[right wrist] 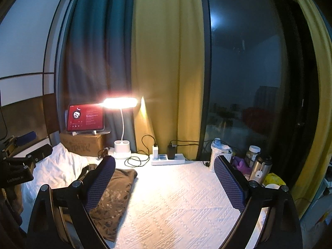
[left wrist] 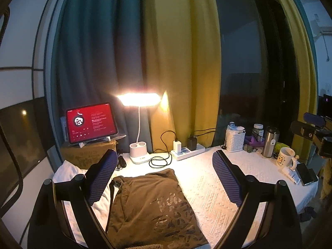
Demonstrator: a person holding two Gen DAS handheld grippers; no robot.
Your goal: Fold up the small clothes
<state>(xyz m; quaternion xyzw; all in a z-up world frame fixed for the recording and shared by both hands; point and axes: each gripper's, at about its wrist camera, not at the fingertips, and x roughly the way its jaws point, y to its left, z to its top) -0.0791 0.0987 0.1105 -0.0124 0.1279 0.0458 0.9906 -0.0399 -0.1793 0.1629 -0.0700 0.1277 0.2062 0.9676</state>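
Left gripper (left wrist: 164, 176): fingers spread wide, nothing between them. Directly beneath and between its fingers lies the brown garment (left wrist: 149, 205), folded flat on the white textured tablecloth (left wrist: 209, 188), pale leaf print facing up, a dark drawstring trailing along its left edge.

Right gripper (right wrist: 165, 181): also wide, holding nothing. From this view the same brown garment (right wrist: 116, 195) sits under and just outside the left finger; bare tablecloth (right wrist: 176, 203) fills the gap between the fingers. Left gripper body visible at far left, over a crumpled white cloth (right wrist: 56, 168).

Beyond the fingertips of the left gripper: coiled black cable (left wrist: 161, 159), white desk lamp (left wrist: 138, 145) switched on, white power strip (left wrist: 187, 152) with two chargers plugged in. Left of the lamp: tablet (left wrist: 90, 123) with red screen, propped on a cardboard box (left wrist: 87, 155).

Past the right finger: white basket (left wrist: 235, 141), steel flask (left wrist: 269, 143), mug (left wrist: 285, 158), phone (left wrist: 306, 174).

Far: teal and yellow curtains (left wrist: 176, 51), dark window (right wrist: 249, 72).
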